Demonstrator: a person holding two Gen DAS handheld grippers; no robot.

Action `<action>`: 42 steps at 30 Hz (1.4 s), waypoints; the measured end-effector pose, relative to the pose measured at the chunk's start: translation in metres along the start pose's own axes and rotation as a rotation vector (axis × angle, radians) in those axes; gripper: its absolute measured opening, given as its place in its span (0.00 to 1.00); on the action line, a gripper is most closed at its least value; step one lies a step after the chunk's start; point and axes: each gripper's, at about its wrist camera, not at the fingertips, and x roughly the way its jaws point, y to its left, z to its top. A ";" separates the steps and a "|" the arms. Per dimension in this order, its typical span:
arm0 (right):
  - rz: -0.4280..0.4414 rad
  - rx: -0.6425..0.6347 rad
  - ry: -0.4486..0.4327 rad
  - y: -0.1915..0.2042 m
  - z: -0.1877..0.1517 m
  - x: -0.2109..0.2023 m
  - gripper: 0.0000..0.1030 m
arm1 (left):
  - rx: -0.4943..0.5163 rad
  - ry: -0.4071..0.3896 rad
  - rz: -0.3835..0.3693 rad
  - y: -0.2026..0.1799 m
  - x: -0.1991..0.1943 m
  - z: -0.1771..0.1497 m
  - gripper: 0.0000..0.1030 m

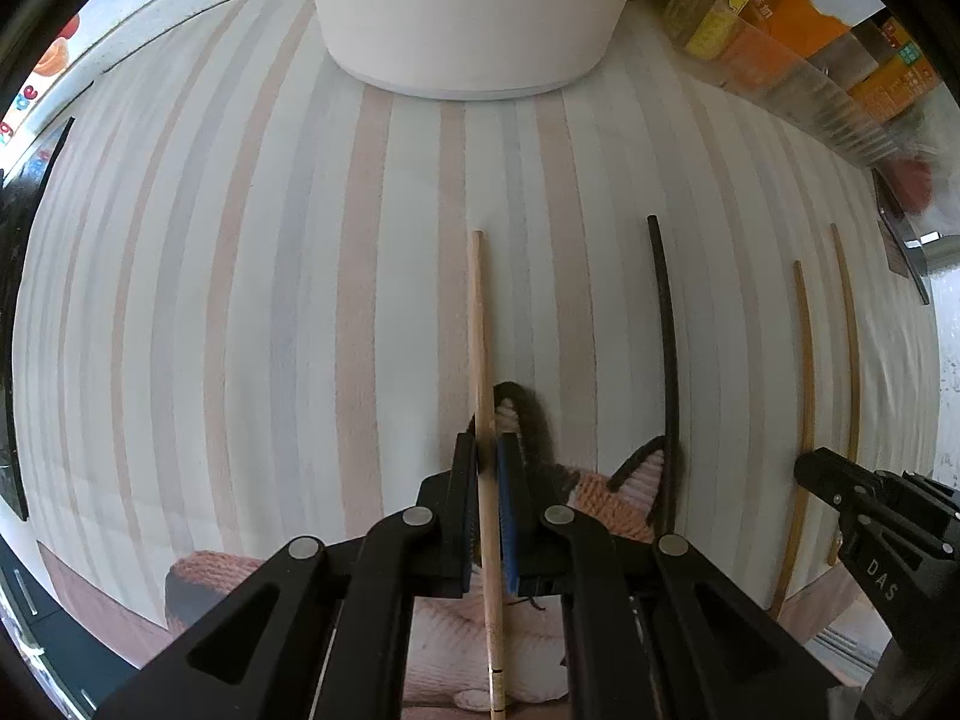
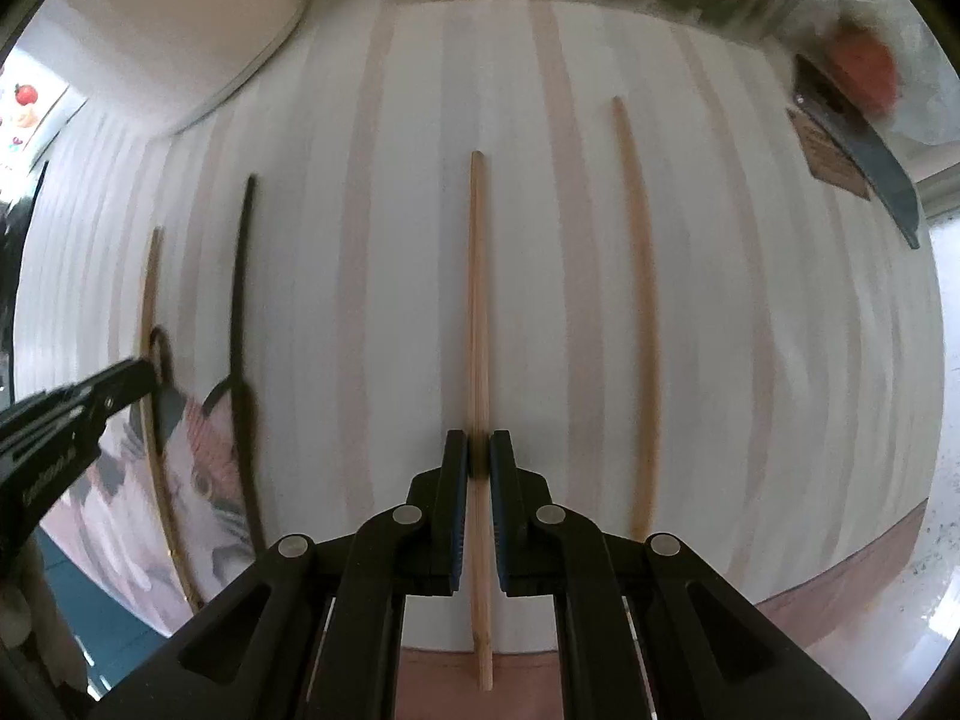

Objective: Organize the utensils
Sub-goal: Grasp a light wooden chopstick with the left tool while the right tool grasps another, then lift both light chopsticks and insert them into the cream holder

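My left gripper (image 1: 491, 450) is shut on a light wooden chopstick (image 1: 483, 372) that points forward over the striped cloth (image 1: 240, 300). My right gripper (image 2: 478, 450) is shut on another light wooden chopstick (image 2: 479, 312). A black chopstick (image 1: 667, 336) lies to the right of the left gripper, and it also shows in the right wrist view (image 2: 241, 312). A further wooden chopstick (image 2: 639, 312) lies to the right of the right gripper. The right gripper's body (image 1: 864, 510) shows at the lower right of the left wrist view, the left gripper's body (image 2: 78, 408) at the left of the right wrist view.
A white round container (image 1: 468, 18) stands at the far edge of the cloth. Seasoning packets and jars (image 1: 798, 30) line the back right. A knitted cat-face mat (image 1: 606, 498) lies under the near ends of the chopsticks. A dark knife (image 2: 858, 144) lies at the far right.
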 end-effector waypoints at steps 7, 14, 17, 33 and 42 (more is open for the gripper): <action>-0.032 0.001 0.014 0.003 0.018 0.001 0.10 | 0.002 -0.006 0.007 -0.015 0.007 0.001 0.06; -0.050 -0.003 0.007 0.017 0.026 0.000 0.08 | -0.001 -0.011 0.018 -0.039 0.011 -0.002 0.06; 0.000 0.009 0.042 0.024 0.025 0.001 0.08 | -0.005 -0.011 0.019 -0.044 0.011 -0.001 0.06; -0.087 -0.037 0.027 0.061 0.036 -0.005 0.10 | 0.022 0.003 0.065 -0.054 0.012 0.003 0.05; -0.031 -0.009 -0.020 0.027 0.008 -0.004 0.07 | 0.029 -0.039 0.054 -0.055 -0.002 -0.011 0.04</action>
